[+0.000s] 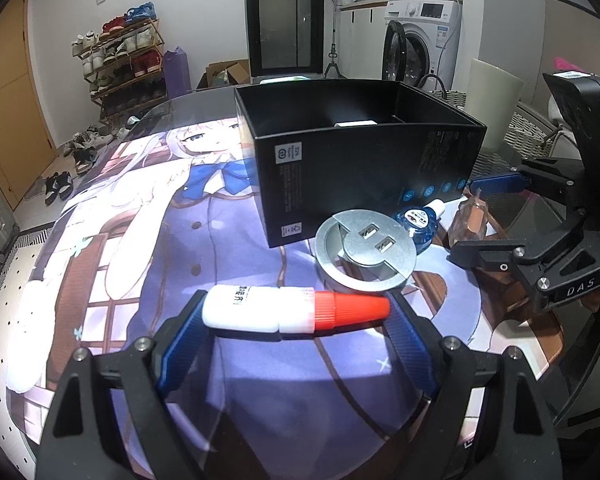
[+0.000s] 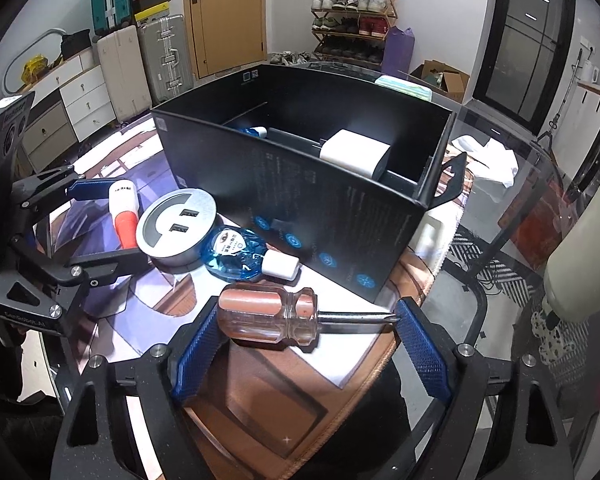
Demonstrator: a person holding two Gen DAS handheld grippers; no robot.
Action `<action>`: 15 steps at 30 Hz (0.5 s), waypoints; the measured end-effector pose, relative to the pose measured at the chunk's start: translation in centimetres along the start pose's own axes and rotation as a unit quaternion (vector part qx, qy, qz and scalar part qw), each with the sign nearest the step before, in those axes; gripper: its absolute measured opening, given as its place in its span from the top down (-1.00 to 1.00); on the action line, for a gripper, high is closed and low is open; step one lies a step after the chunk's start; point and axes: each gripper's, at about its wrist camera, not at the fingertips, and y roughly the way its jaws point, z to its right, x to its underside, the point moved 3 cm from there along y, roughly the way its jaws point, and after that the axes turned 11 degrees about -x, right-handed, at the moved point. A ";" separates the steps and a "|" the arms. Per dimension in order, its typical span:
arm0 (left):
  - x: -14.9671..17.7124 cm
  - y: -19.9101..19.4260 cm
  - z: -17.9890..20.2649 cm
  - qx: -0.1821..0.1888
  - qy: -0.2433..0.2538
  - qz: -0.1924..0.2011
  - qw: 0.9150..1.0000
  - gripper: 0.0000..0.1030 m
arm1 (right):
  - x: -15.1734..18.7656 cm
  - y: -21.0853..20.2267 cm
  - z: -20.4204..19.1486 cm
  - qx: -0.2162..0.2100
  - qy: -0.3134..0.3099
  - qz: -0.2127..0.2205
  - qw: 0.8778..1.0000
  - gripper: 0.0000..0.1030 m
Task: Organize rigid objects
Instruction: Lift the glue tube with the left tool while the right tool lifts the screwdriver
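A white bottle with a red cap (image 1: 260, 308) lies crosswise between the pads of my left gripper (image 1: 296, 308), which is shut on its two ends just above the printed mat (image 1: 140, 240). My right gripper (image 2: 308, 314) is shut lengthwise on a short clear-handled screwdriver (image 2: 264, 316), handle end on the left pad and tip on the right pad. An open black box (image 2: 300, 184) stands behind both grippers, holding a white charger (image 2: 356, 154) and a blue item (image 2: 252, 131). In front of the box lie a round silver USB socket (image 2: 178, 228) and a blue eye-drop bottle (image 2: 236, 256).
The mat covers a round glass table (image 2: 500, 240) whose edge runs close on the right. A white cloth (image 2: 488, 156) lies beyond the box. A cream chair back (image 2: 580, 256) stands at the right, and a washing machine (image 1: 420, 40) at the back.
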 end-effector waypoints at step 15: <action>-0.8 -4.1 -1.2 0.014 -0.034 0.052 0.998 -0.66 | -0.3 -4.7 -1.6 0.005 -0.012 0.070 0.997 -0.67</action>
